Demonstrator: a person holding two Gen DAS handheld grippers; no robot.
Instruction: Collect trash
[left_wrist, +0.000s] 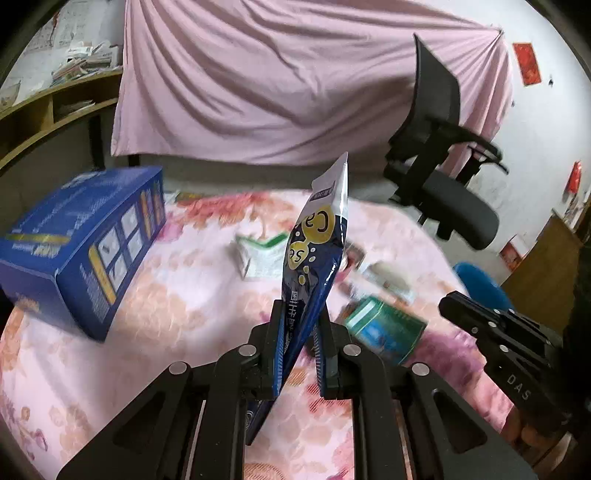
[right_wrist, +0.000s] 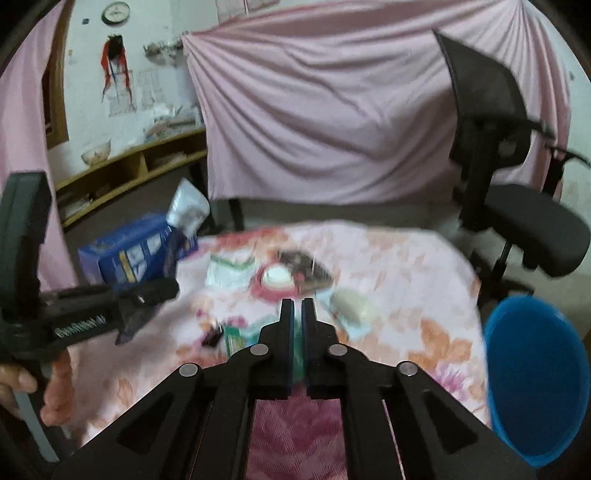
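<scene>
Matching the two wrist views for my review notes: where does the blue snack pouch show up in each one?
Left wrist view: the blue snack pouch stands at centre, clamped in the left gripper.
Right wrist view: the pouch is at the left edge of the table, its silvery top up, ahead of the left gripper.
Shared landmark: the blue carton on the floral tablecloth.

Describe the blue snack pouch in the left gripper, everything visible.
The snack pouch is glossy blue foil with a white top, yellow circles and printed lettering. It looks flat and fairly empty, creased near the middle. It stands nearly upright, leaning slightly right, clamped low down between the pads of the left gripper, lifted clear of the floral cloth. Nothing else touches it.
</scene>
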